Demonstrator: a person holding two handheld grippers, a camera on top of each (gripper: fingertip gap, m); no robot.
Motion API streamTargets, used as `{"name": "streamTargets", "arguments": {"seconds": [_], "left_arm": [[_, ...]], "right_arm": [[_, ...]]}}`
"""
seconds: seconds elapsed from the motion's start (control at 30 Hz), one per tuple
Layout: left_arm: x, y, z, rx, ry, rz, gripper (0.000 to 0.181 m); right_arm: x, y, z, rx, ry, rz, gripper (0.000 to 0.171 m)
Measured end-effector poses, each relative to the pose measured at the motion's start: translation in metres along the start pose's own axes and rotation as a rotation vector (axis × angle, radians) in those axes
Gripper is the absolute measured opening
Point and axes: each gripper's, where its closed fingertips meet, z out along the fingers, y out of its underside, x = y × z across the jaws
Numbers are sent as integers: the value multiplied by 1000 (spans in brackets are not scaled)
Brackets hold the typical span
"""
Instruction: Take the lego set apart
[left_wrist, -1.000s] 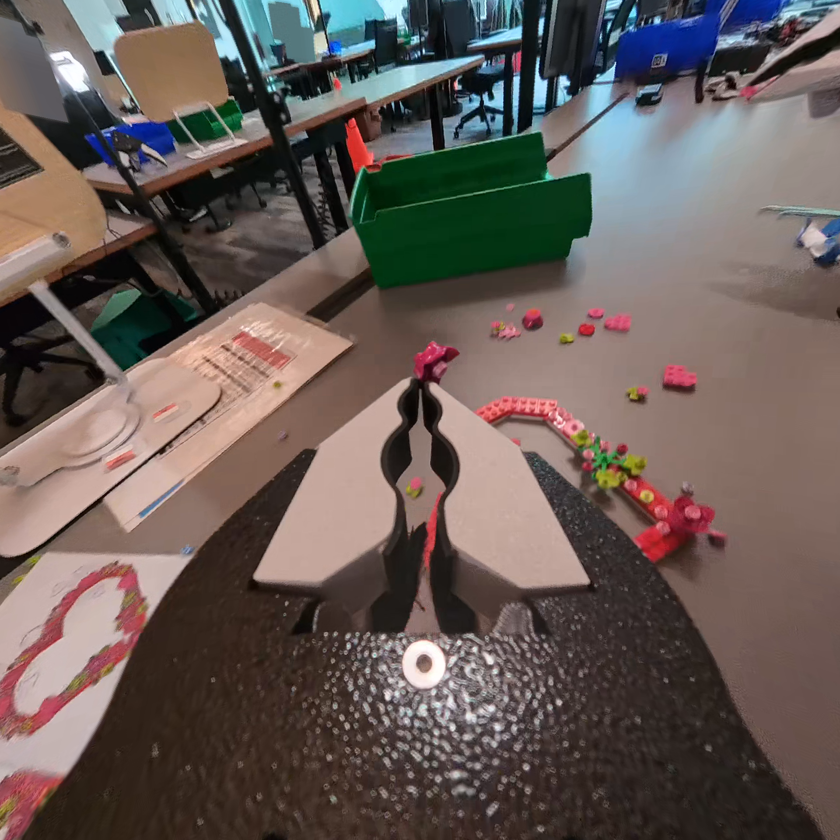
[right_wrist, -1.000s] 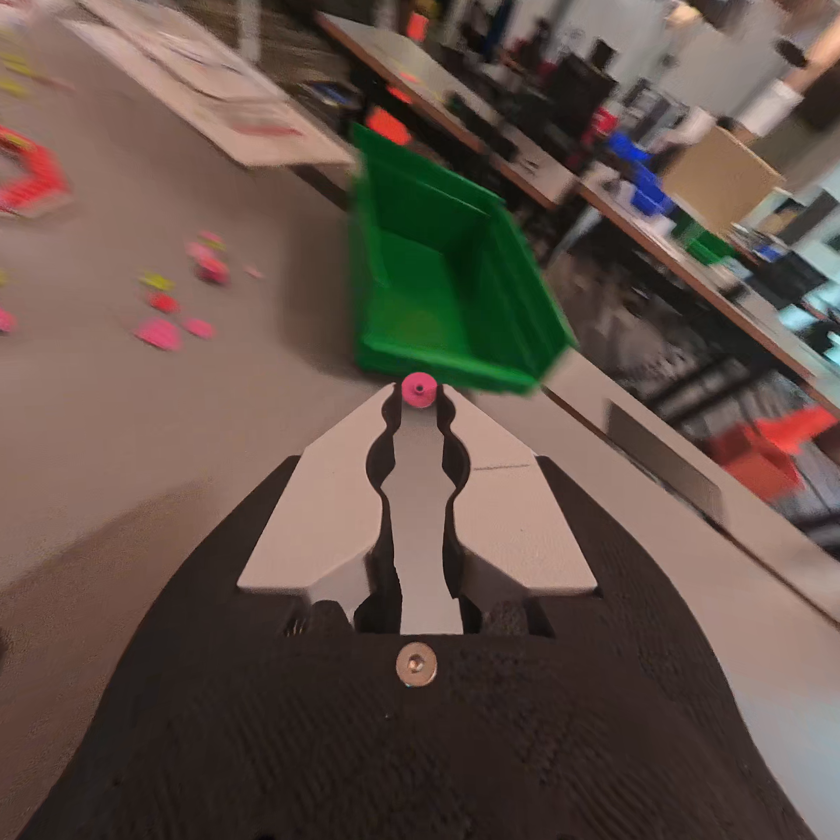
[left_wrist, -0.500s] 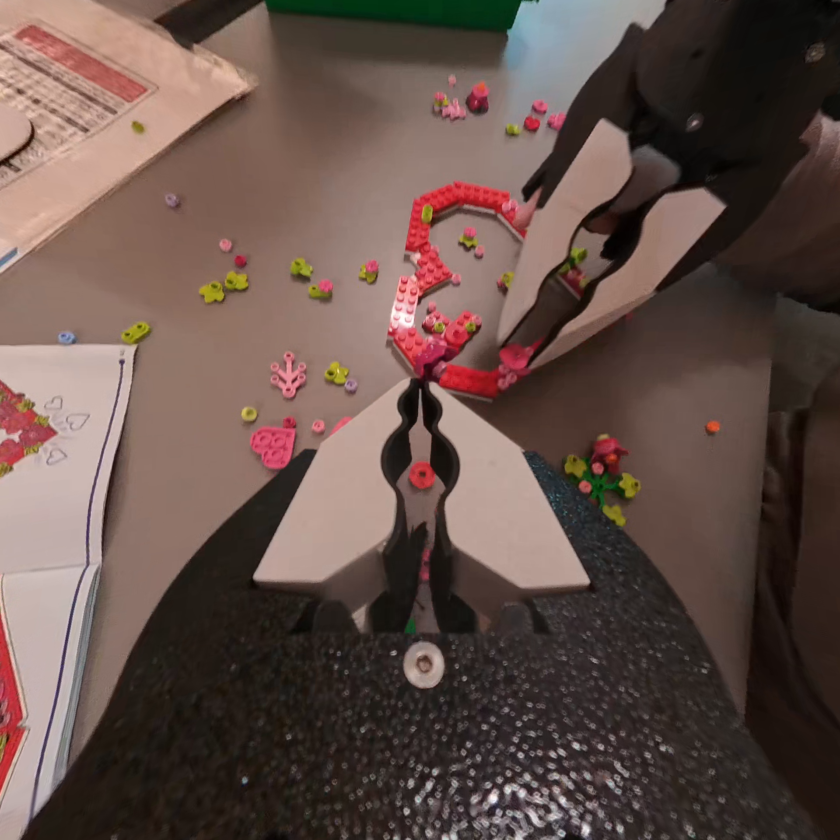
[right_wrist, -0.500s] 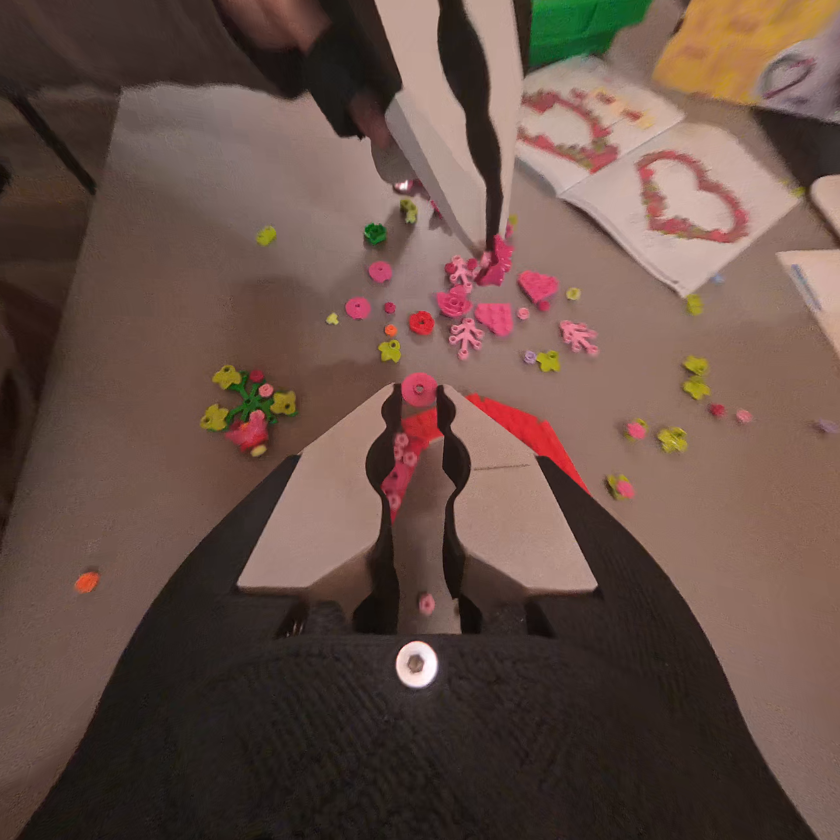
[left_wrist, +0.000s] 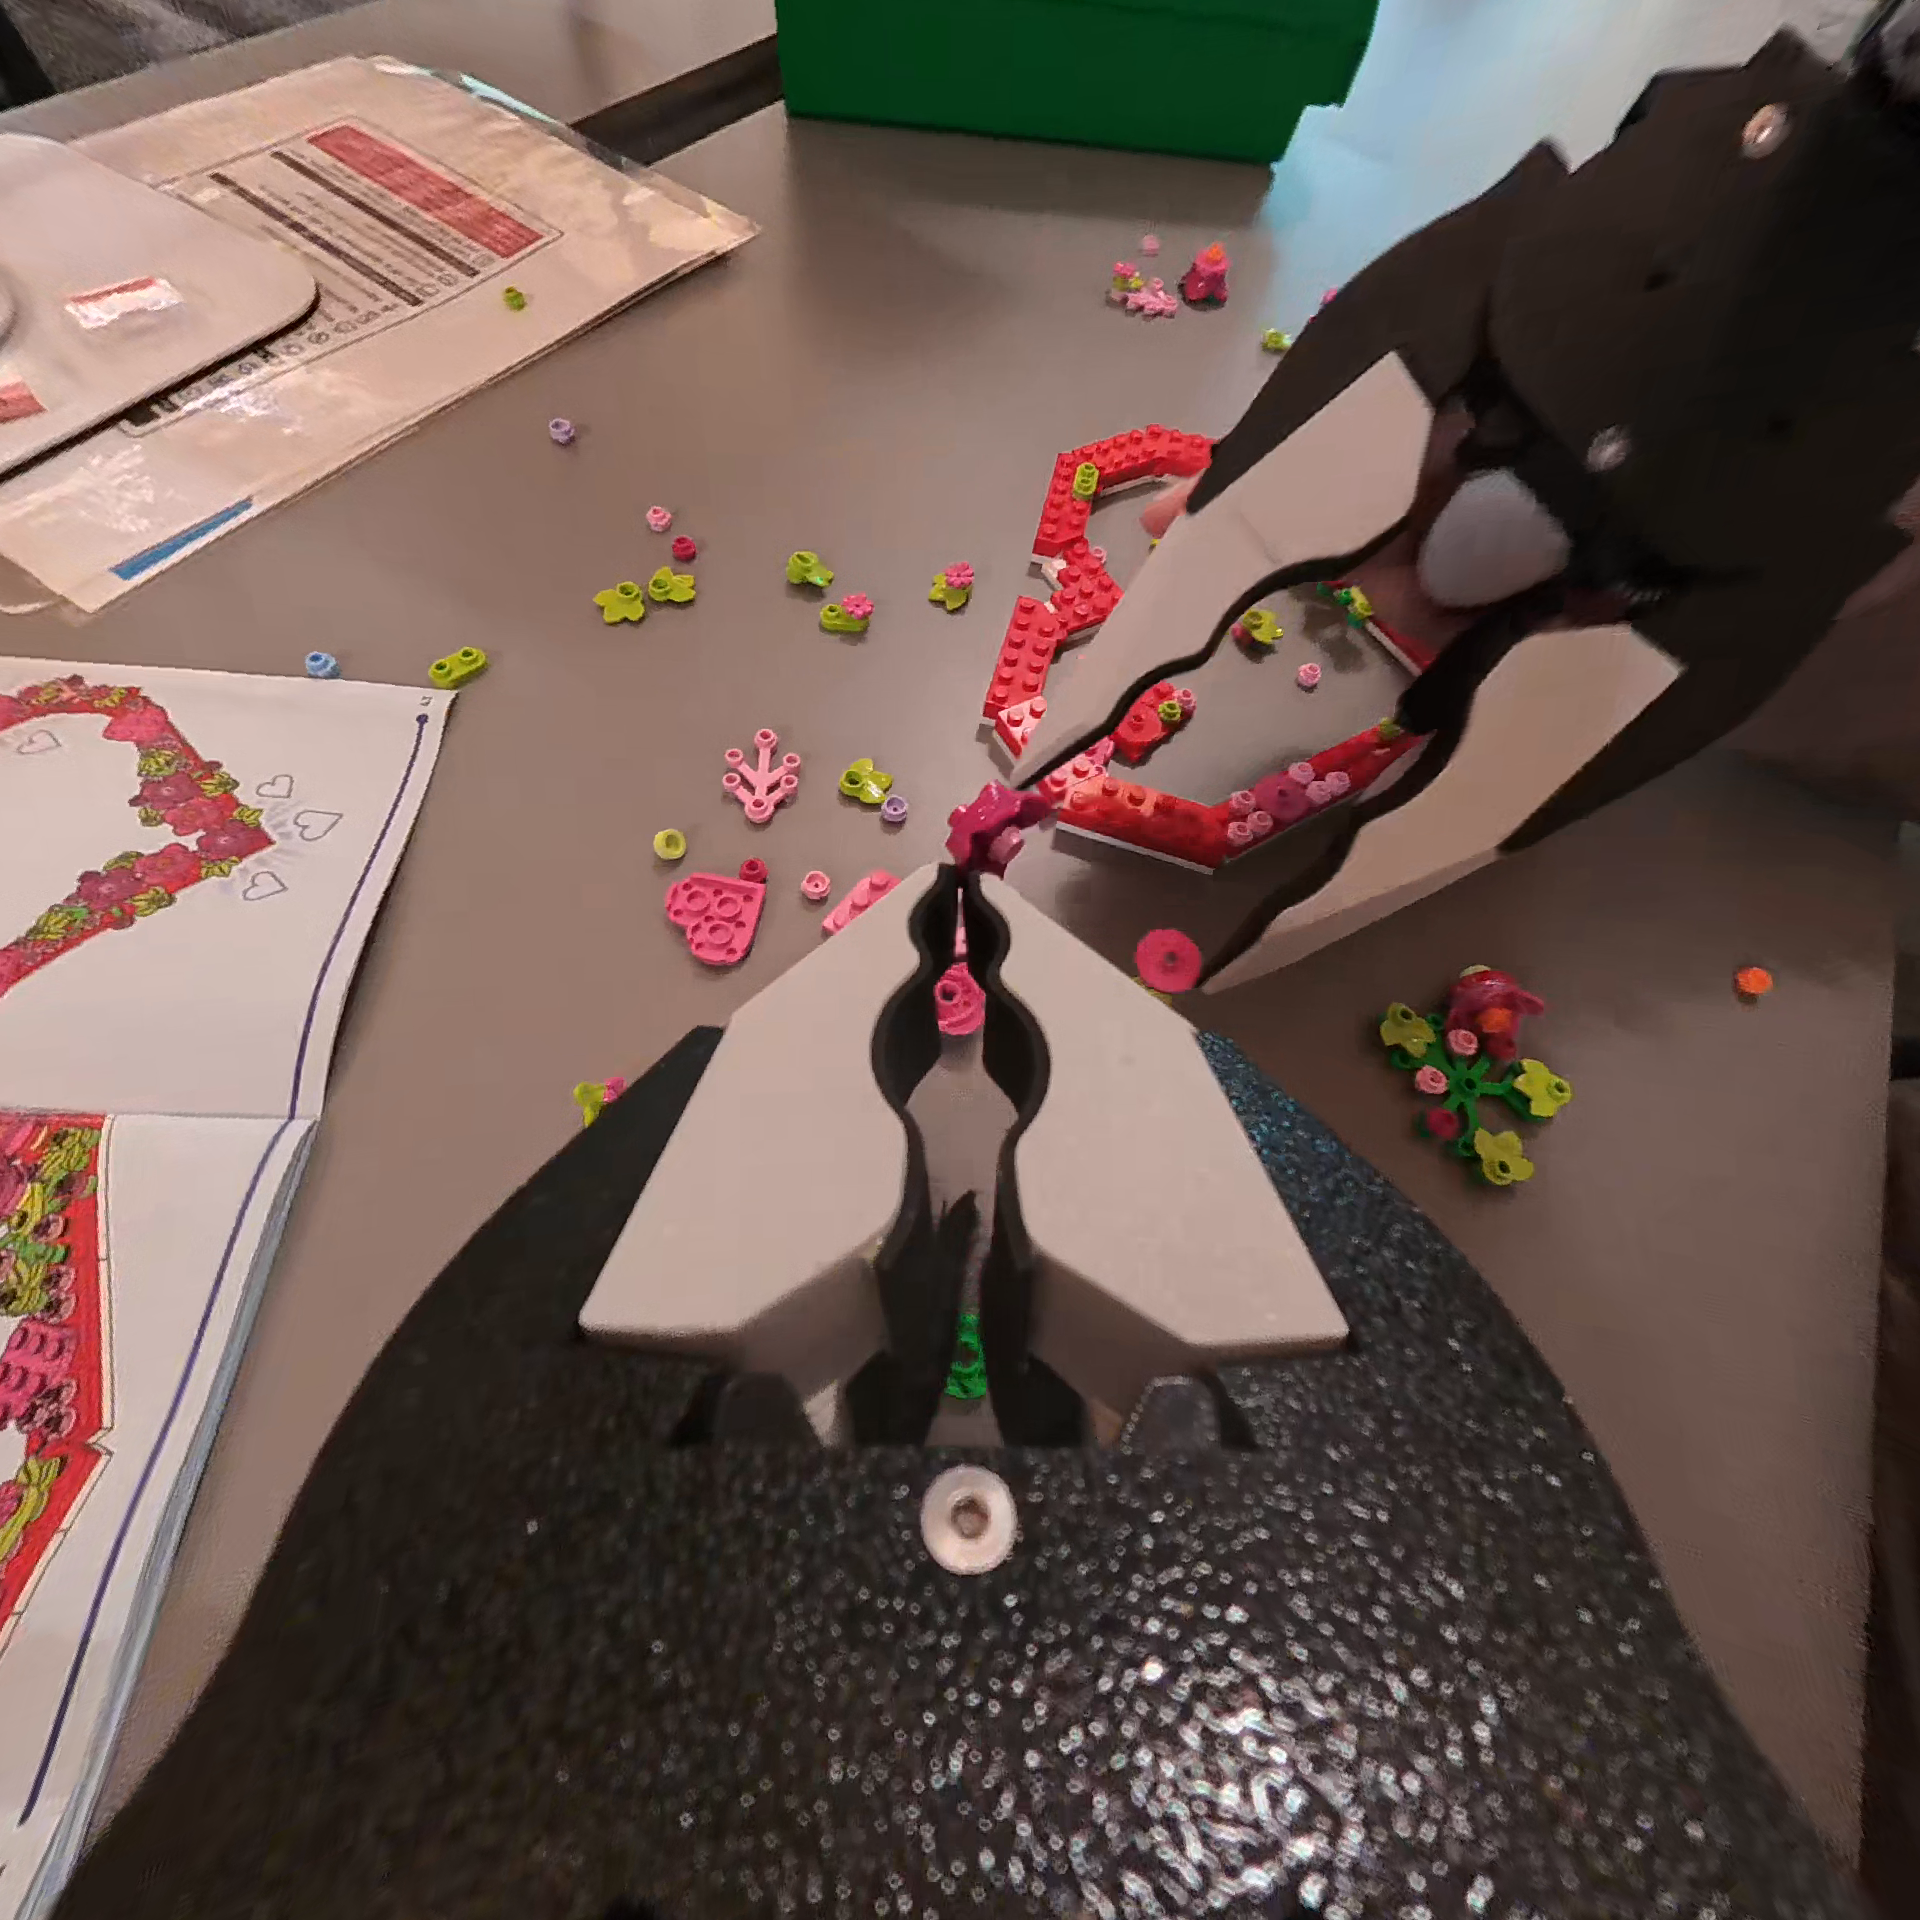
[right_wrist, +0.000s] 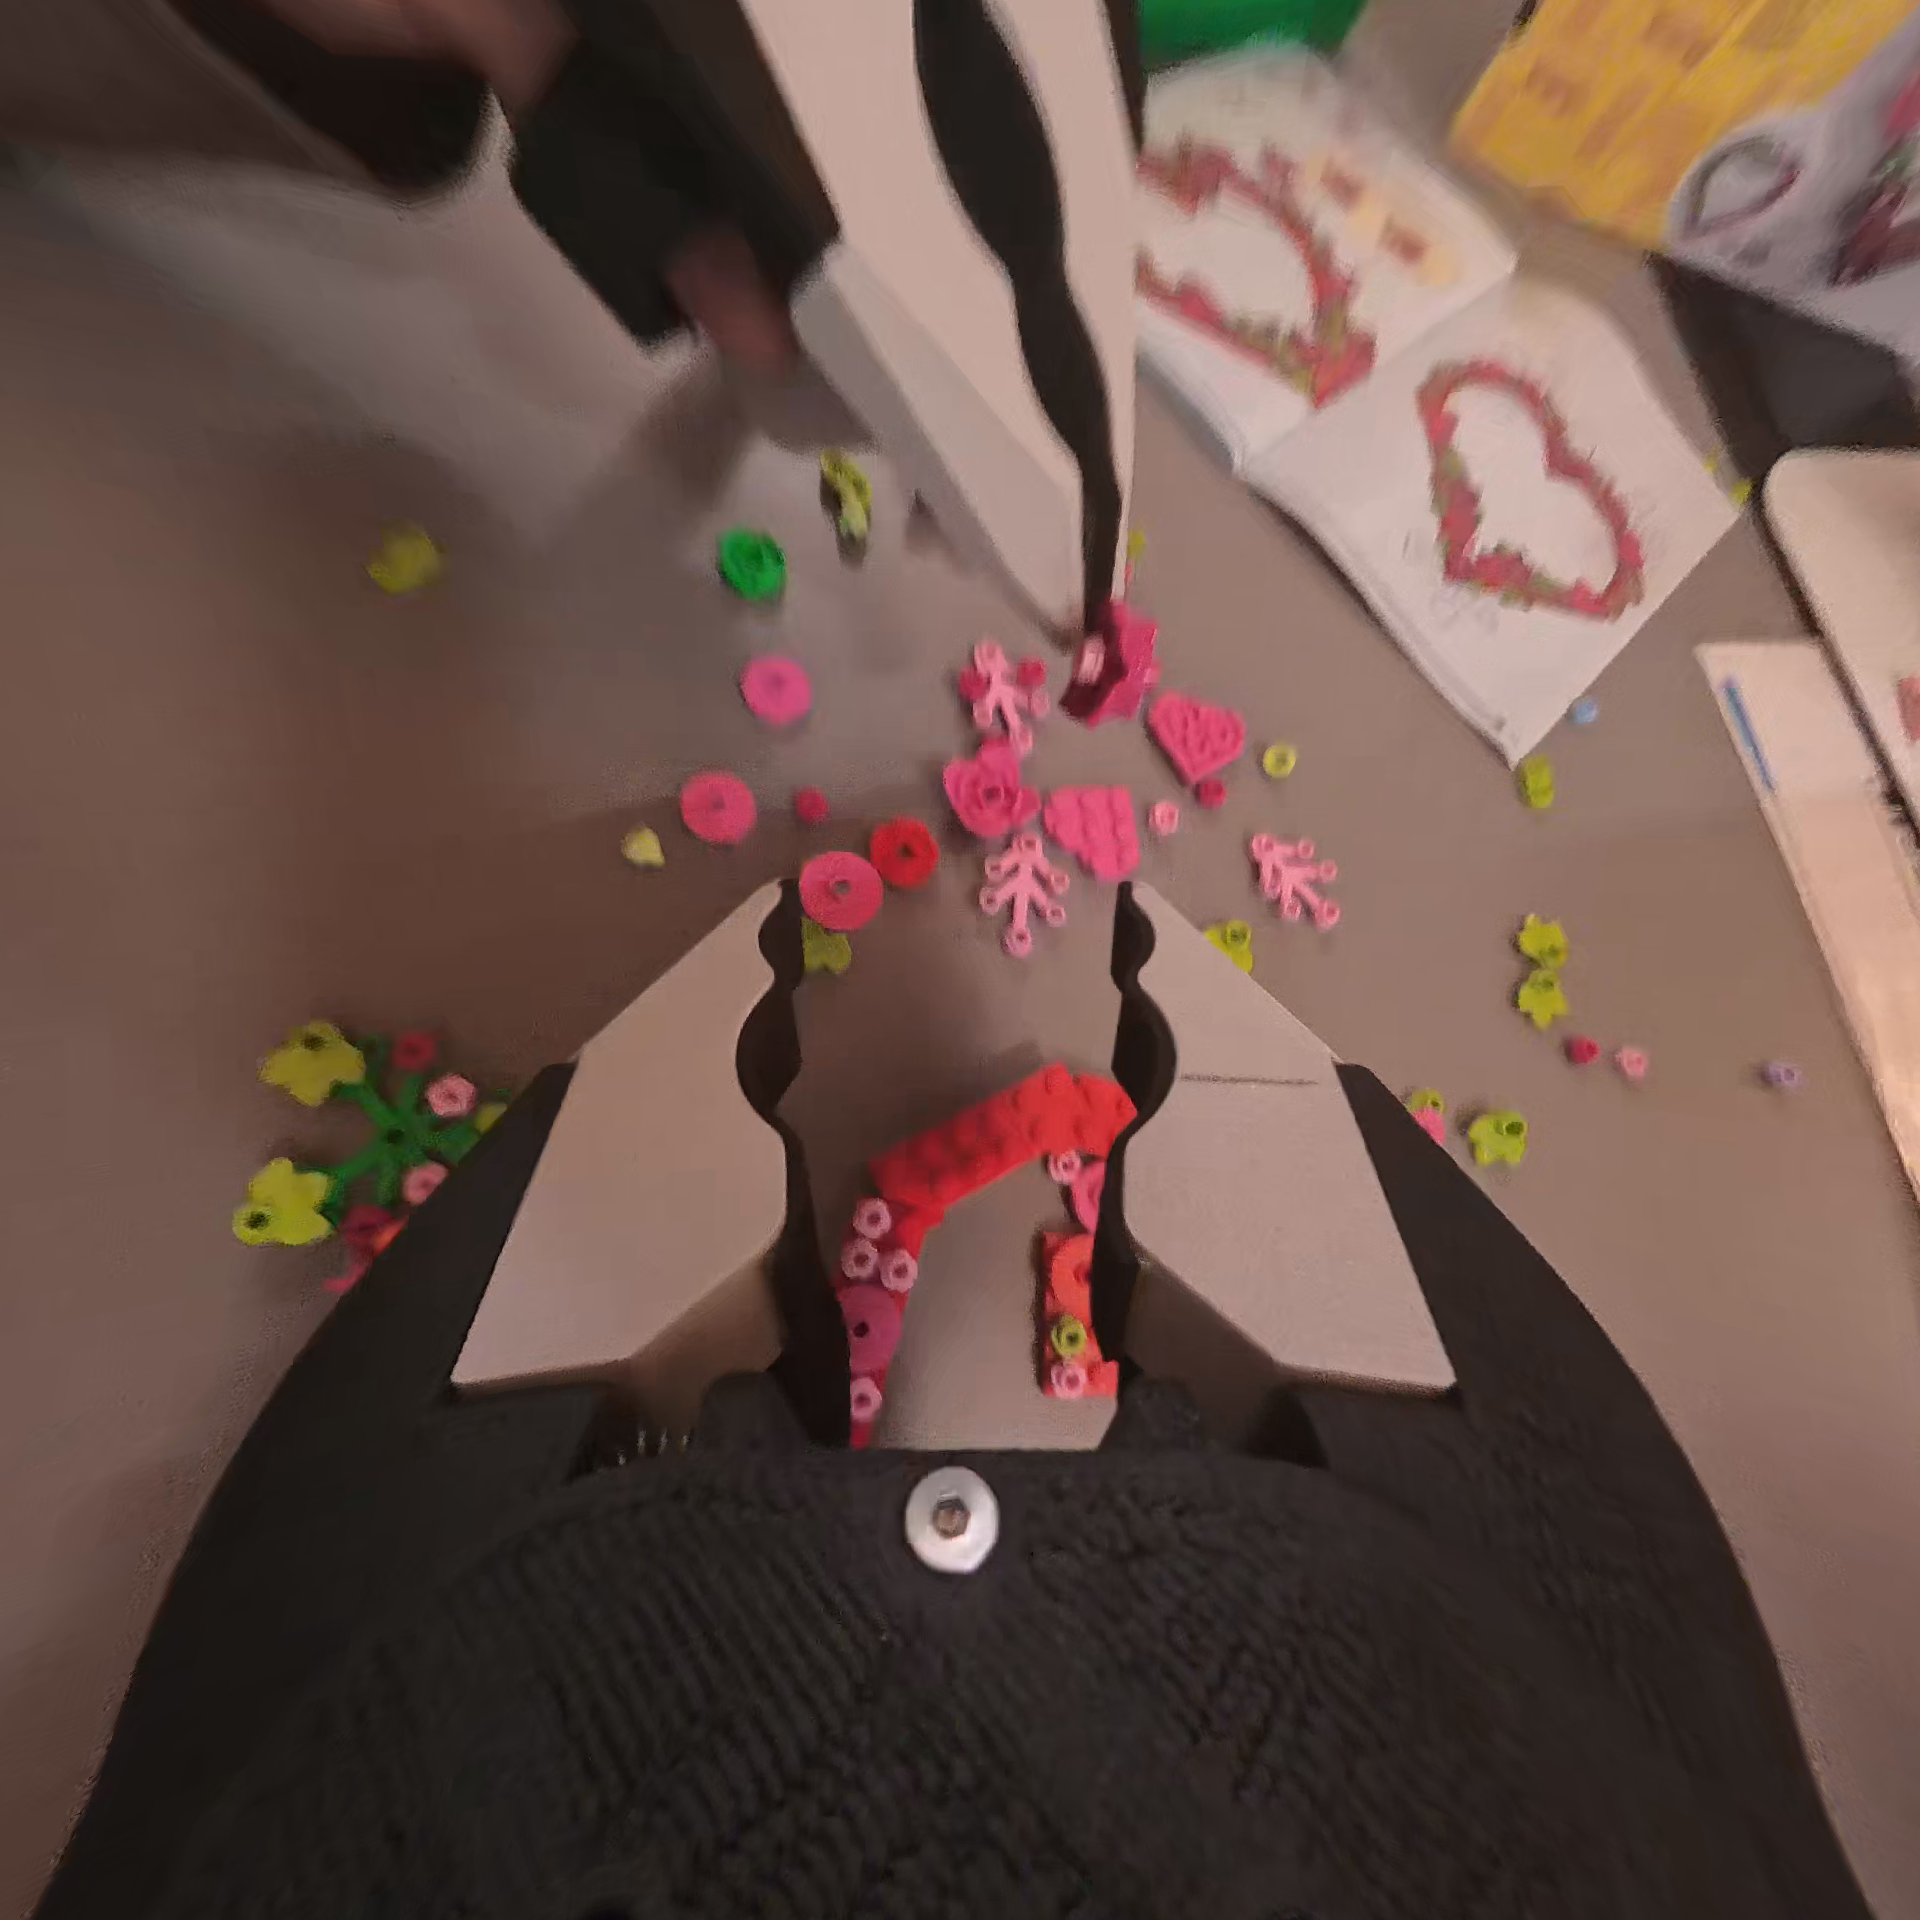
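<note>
My left gripper (left_wrist: 961, 873) is shut on a magenta flower piece (left_wrist: 992, 826) just above the table, in front of the red heart-shaped lego frame (left_wrist: 1143, 810). It also shows at the top of the right wrist view (right_wrist: 1101, 613), with the flower (right_wrist: 1117, 665) at its tips. My right gripper (right_wrist: 956, 899) is open and hovers over the frame (right_wrist: 997, 1132), which shows between its fingers. A pink round disc (right_wrist: 842, 890) sits at its left fingertip. In the left wrist view the right gripper (left_wrist: 1112, 878) comes in from the upper right, with the disc (left_wrist: 1167, 958) at its near fingertip.
Many loose pink, red and lime pieces (left_wrist: 717, 914) lie around the frame. A green stem cluster with flowers (left_wrist: 1475, 1081) lies to the right. An open instruction booklet (left_wrist: 208, 831) is at the left, bagged papers (left_wrist: 364, 260) behind it, and a green bin (left_wrist: 1039, 62) at the back. Some 5 cm of space lies between my two pairs of fingers.
Both grippers swung from facing the green bin down to the frame. My right gripper has opened; the pink disc it pinched is now at one fingertip. My left still holds the magenta flower.
</note>
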Motion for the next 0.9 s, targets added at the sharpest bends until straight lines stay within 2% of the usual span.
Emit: {"name": "streamTargets", "arguments": {"seconds": [0.07, 0.27, 0.43, 0.67, 0.77, 0.87, 0.9], "left_arm": [[0, 3, 2, -11, 14, -16, 0], [-2, 3, 3, -18, 18, -27, 0], [7, -5, 5, -10, 55, -4, 0], [27, -16, 6, 38, 133, -15, 0], [41, -21, -1, 91, 194, 81, 0], [56, -46, -18, 312, 240, 156, 0], [55, -56, -24, 394, 208, 181, 23]], "right_arm": [[5, 19, 10, -111, 28, -15, 64], [16, -4, -4, 11, 109, 6, 79], [14, -33, -21, 263, 50, 124, 33], [21, -36, -34, 332, 103, 95, 7], [13, -40, -46, 403, -44, 187, 7], [11, -56, -72, 598, -259, 391, 6], [11, -60, -81, 659, -334, 456, 6]]}}
